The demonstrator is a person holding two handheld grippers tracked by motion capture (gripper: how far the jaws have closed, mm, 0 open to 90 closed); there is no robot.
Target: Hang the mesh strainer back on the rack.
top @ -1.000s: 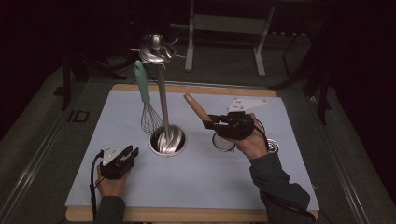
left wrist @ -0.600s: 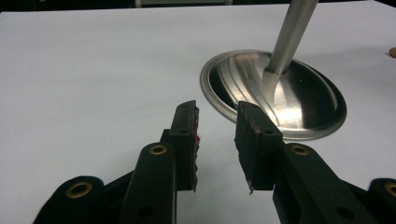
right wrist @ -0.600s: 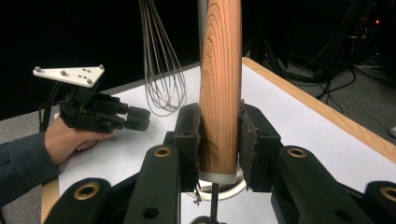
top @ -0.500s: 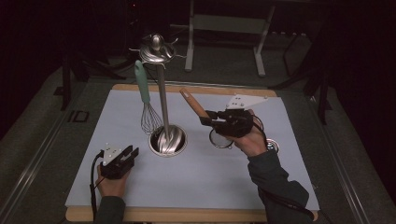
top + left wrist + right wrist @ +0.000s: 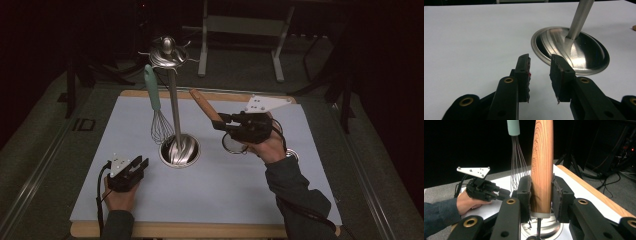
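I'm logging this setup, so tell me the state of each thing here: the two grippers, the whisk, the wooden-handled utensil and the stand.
Left gripper: open, empty, low over the white mat.
Right gripper: shut on the wooden-handled utensil, raised off the mat.
Whisk: hanging on the stand, teal handle up.
Stand: upright, base on the mat.
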